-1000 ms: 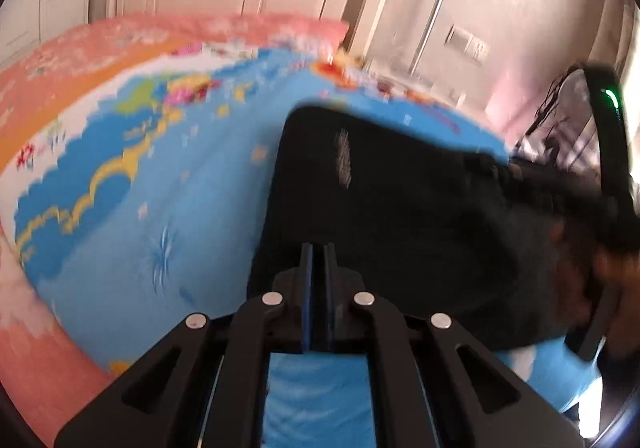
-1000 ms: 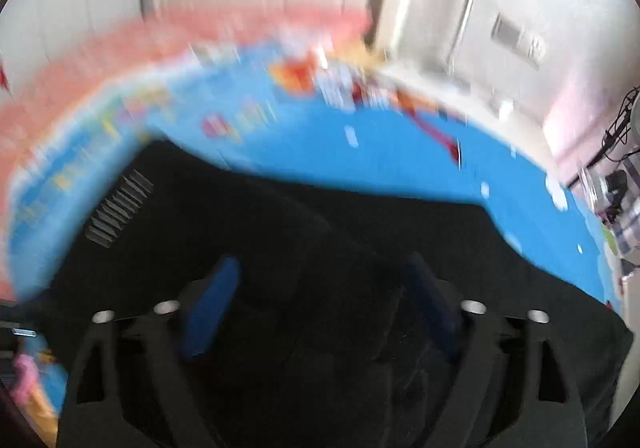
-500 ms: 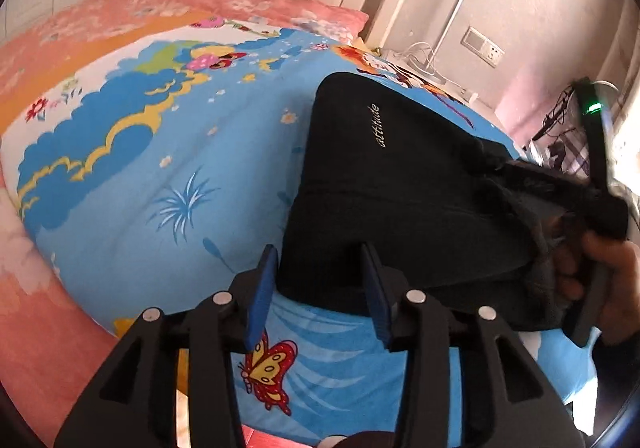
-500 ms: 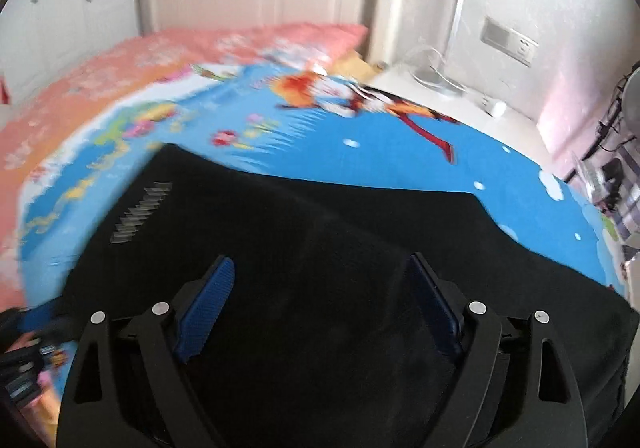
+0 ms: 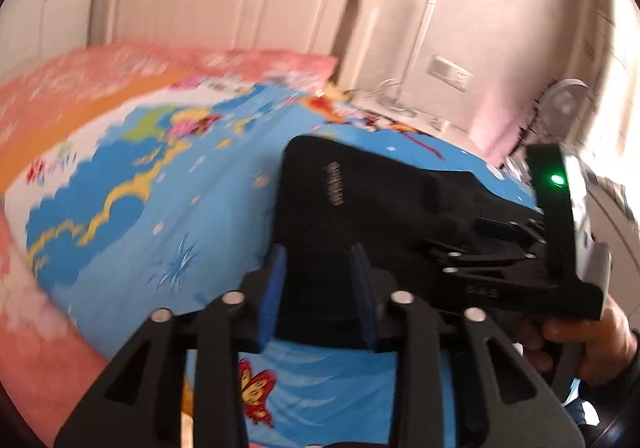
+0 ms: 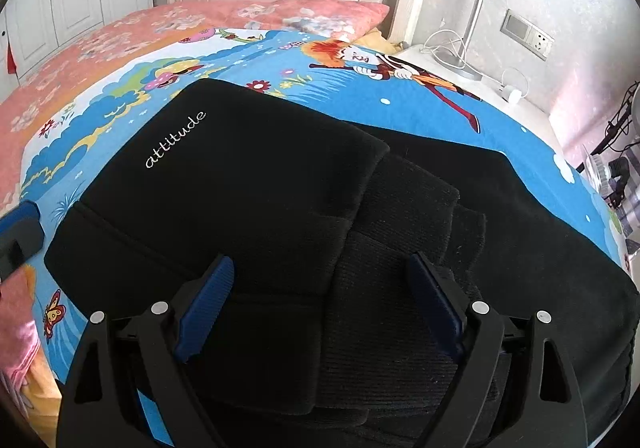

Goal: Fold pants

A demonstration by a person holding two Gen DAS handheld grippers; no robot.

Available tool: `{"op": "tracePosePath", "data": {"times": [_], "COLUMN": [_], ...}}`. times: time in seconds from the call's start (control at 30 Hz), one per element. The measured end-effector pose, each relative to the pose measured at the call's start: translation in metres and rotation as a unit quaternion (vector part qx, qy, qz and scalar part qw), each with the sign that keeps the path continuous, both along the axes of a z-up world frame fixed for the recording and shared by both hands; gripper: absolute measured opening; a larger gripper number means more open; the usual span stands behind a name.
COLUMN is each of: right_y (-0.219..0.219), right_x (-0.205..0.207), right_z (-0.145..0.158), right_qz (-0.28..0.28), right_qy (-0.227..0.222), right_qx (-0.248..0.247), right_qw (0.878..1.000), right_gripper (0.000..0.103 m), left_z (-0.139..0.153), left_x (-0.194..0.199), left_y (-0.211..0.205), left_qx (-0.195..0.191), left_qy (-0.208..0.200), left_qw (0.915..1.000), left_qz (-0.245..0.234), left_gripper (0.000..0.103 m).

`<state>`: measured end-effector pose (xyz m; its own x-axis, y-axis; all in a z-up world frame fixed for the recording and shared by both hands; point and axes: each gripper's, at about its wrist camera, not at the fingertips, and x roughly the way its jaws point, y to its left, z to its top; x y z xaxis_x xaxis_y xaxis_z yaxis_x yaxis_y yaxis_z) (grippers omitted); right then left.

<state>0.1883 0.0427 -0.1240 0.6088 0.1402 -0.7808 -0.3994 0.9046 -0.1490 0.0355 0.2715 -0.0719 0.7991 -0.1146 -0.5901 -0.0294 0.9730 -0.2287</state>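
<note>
Since a second ago our left gripper (image 5: 316,288) let go of the black pants (image 6: 280,187); its jaws are closing, empty. Our right gripper (image 6: 320,300) hangs wide open, lower middle.

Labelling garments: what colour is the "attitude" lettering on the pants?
White, on black pants; clearest in the right wrist view.

black pants (image 6: 256,191), folded flat on bed ("attitude" lettering uppermost)

Black pants (image 6: 280,187) on blue cartoon-print bedsheet (image 6: 420,115), pink pillow (image 6: 312,13).
</note>
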Motion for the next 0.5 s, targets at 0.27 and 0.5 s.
{"op": "tracePosePath", "data": {"times": [0.27, 0.5], "right_y": [0.001, 0.001], "right_x": [0.000, 0.000], "right_z": [-0.001, -0.001], "right_qz": [0.003, 0.003], "right_qy": [0.000, 0.002], "right_qx": [0.000, 0.002], "right_qw": [1.000, 1.000], "right_gripper": [0.086, 0.086], "left_z": [-0.018, 0.019], "left_x": [0.015, 0.047], "left_y": [-0.002, 0.010], "left_qx": [0.016, 0.003], "left_qy": [0.060, 0.011], "left_qw": [0.9981, 0.9999], "left_qz": [0.007, 0.000], "left_gripper": [0.025, 0.026]}}
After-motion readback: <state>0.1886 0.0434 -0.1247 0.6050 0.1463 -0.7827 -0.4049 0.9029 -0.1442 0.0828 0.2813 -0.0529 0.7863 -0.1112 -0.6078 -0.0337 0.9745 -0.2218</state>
